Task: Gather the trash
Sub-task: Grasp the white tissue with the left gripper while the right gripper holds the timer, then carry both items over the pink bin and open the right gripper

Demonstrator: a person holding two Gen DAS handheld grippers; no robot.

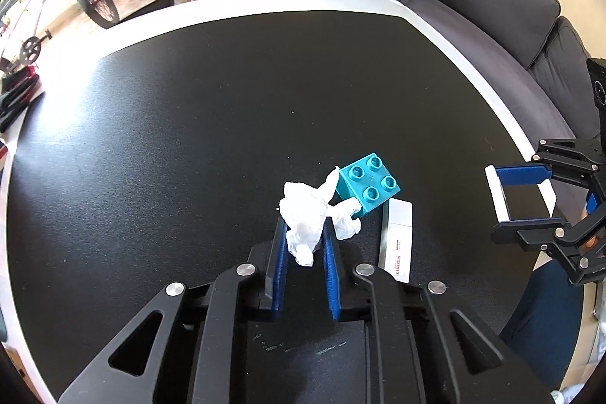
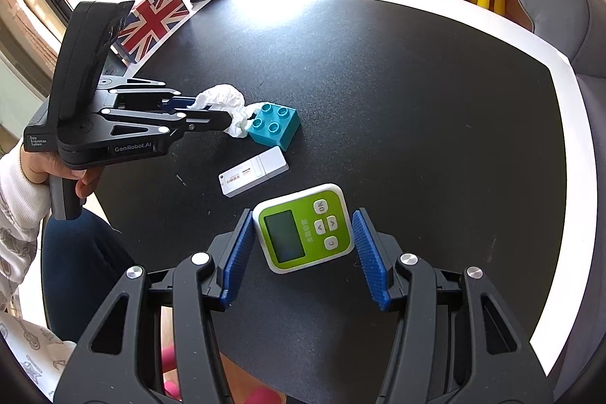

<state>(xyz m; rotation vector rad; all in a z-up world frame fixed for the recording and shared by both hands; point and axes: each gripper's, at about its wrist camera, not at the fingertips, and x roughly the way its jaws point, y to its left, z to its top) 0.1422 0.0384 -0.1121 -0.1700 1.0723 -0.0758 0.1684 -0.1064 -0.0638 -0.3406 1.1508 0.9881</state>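
1. My left gripper (image 2: pixel 212 112) sits at the left of the black surface (image 1: pixel 227 93), angled down. Its fingers (image 1: pixel 278 252) are drawn in almost fully and pinch the crumpled white tissue (image 1: pixel 303 214), which bulges out in front of and between the blue pads.
2. The tissue is the one obvious piece of trash I can see. It is low over the surface, and one of its twisted ends touches the side of the teal toy brick (image 1: pixel 369 186). I cannot tell whether it has left the surface yet.
3. Just right of the brick lies a white test cassette (image 2: pixel 253 175), flat and untouched. I judge it may count as trash too, though that is my guess.
4. Further right, near the surface's front edge, the green timer (image 2: pixel 303 228) lies face up between the fingers of my right gripper (image 2: pixel 303 252). Those fingers are partly open, standing apart from both sides of the timer, so they hold nothing.
5. Progress, as I judge it: the grasp on the tissue is made, but nothing is collected yet. No bin or bag shows in either view, so lifting, carrying and dropping remain. The brick and timer look like keepers to leave in place.
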